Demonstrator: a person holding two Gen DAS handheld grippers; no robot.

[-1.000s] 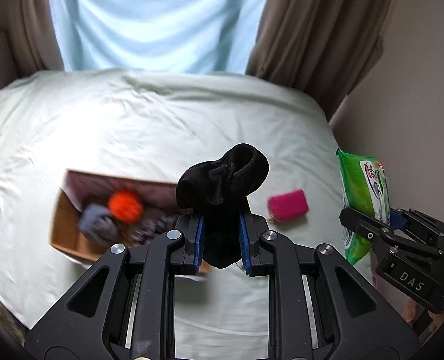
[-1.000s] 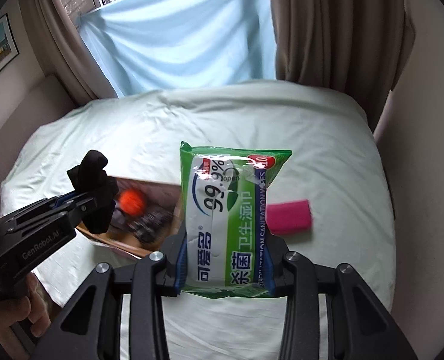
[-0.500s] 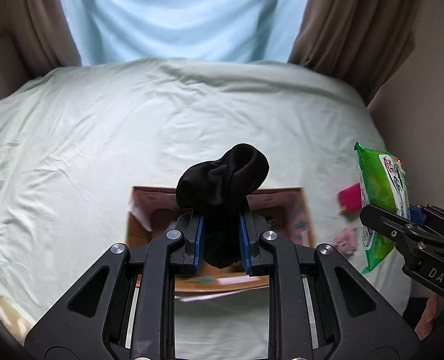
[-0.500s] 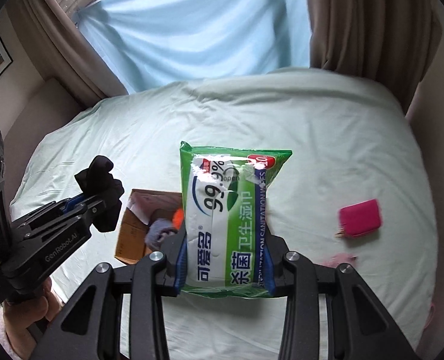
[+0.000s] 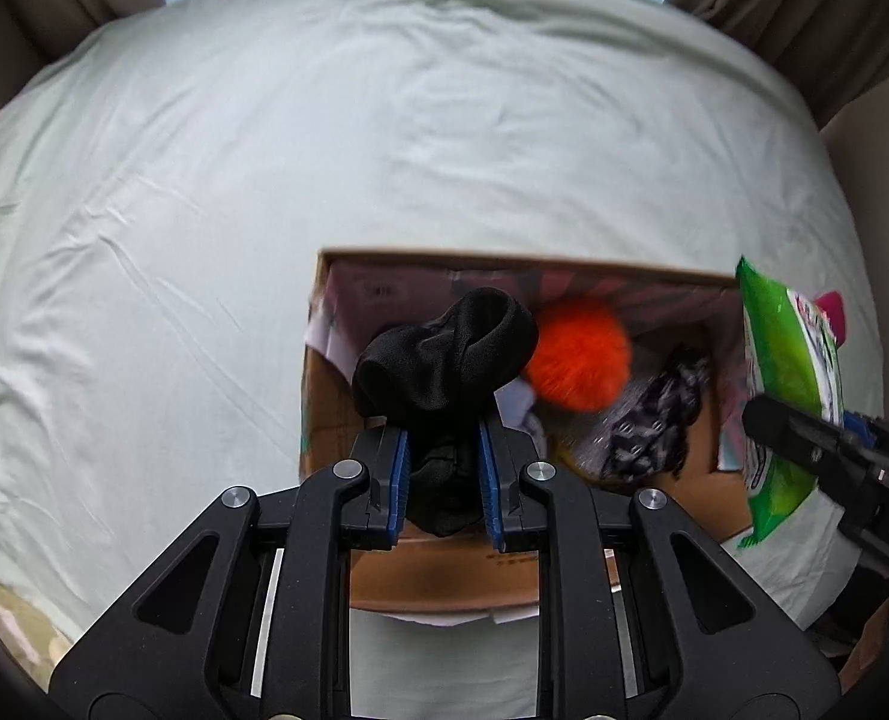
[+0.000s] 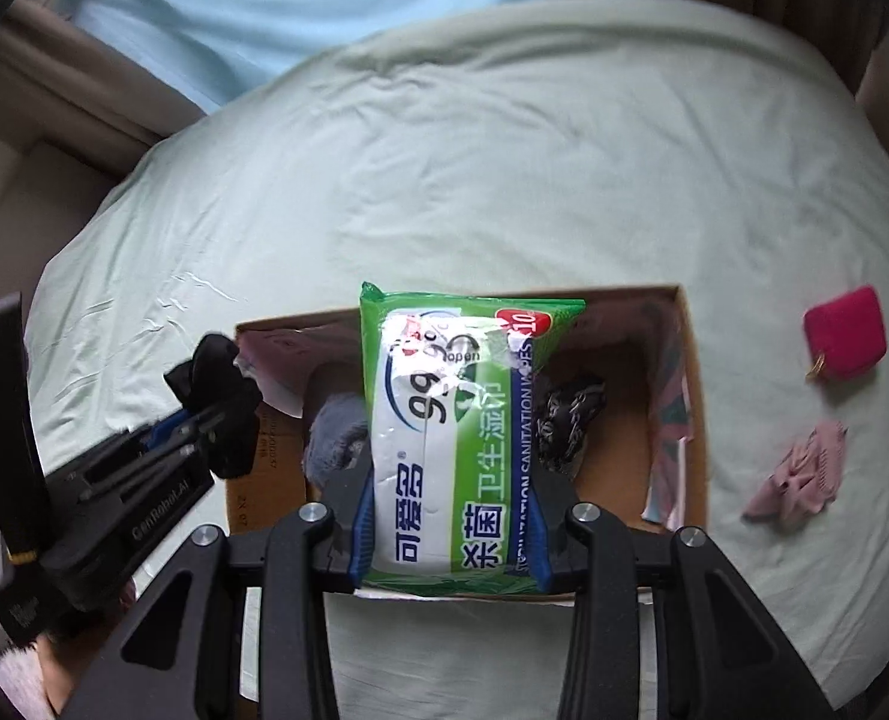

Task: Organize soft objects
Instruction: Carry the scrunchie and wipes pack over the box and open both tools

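Both of my jaws are closed on cargo. With my left gripper (image 5: 443, 480) I pinch a bunched black sock (image 5: 444, 360) between the blue pads, its rolled end bulging above the fingertips. With my right gripper (image 6: 451, 516) I clamp a green pack of sanitation wipes (image 6: 453, 438) by its sides, standing upright with the printed face toward the camera.

The open cardboard box (image 6: 693, 420) sits on the pale green bed sheet (image 5: 264, 180), and I place everything by it. My sock hangs over the box's near-left part; my wipes hang over its middle. Inside the box lie a fluffy orange ball (image 5: 579, 360), a black-and-white patterned cloth (image 5: 660, 426) to the ball's right, and a grey soft thing (image 6: 333, 432) toward the left wall. Outside the box, well off its right wall, a magenta pouch (image 6: 843, 330) rests on the sheet, with a crumpled dusty-pink cloth (image 6: 798, 474) nearer than it.
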